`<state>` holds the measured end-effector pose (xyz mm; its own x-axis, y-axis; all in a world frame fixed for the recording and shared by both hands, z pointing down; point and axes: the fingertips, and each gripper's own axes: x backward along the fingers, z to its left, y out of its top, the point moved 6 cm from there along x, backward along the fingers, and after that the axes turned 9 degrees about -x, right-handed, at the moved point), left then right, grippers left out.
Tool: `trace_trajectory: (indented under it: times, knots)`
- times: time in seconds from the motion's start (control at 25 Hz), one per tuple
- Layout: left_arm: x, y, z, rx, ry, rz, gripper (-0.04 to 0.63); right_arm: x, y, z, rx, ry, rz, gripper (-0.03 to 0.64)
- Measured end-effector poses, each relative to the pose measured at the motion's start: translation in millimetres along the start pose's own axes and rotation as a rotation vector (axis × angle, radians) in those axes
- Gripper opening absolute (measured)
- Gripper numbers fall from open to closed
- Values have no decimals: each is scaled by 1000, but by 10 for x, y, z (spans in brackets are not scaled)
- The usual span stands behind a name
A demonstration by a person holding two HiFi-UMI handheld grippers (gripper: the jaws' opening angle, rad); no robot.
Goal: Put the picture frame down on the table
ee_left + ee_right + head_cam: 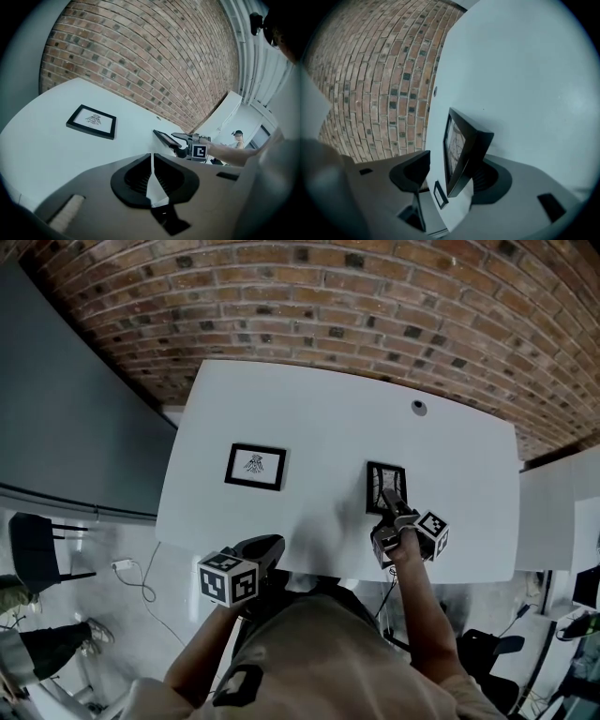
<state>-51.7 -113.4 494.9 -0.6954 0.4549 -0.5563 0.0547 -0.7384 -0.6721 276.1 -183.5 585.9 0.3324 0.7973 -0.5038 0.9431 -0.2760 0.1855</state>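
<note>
A small black picture frame [386, 486] stands tilted on the right part of the white table [328, 409], its near end between the jaws of my right gripper [392, 504]. In the right gripper view the frame [461, 150] leans toward the right jaw while the left jaw stands well clear of it, so the right gripper [450, 174] is open. My left gripper [267, 549] hovers at the table's near edge, and in its own view the left gripper [152, 161] is shut on nothing. From there the frame [165, 138] shows raised at an angle.
A second black frame with a drawing [256, 466] lies flat on the table's left half. A round cable hole [418, 407] sits near the far edge. Brick paving lies beyond. A dark chair [33, 549] stands at left, another white table [553, 521] at right.
</note>
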Motion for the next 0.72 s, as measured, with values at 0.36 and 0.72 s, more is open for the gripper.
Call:
trace_trajectory:
  times: [0.36, 0.72]
  knots:
    - [-33, 16, 14, -3, -21, -3, 18, -25, -126, 36, 115, -5, 255, 268]
    - [-49, -12, 8, -11, -27, 3, 18, 8, -192, -18, 272, -77, 347, 270]
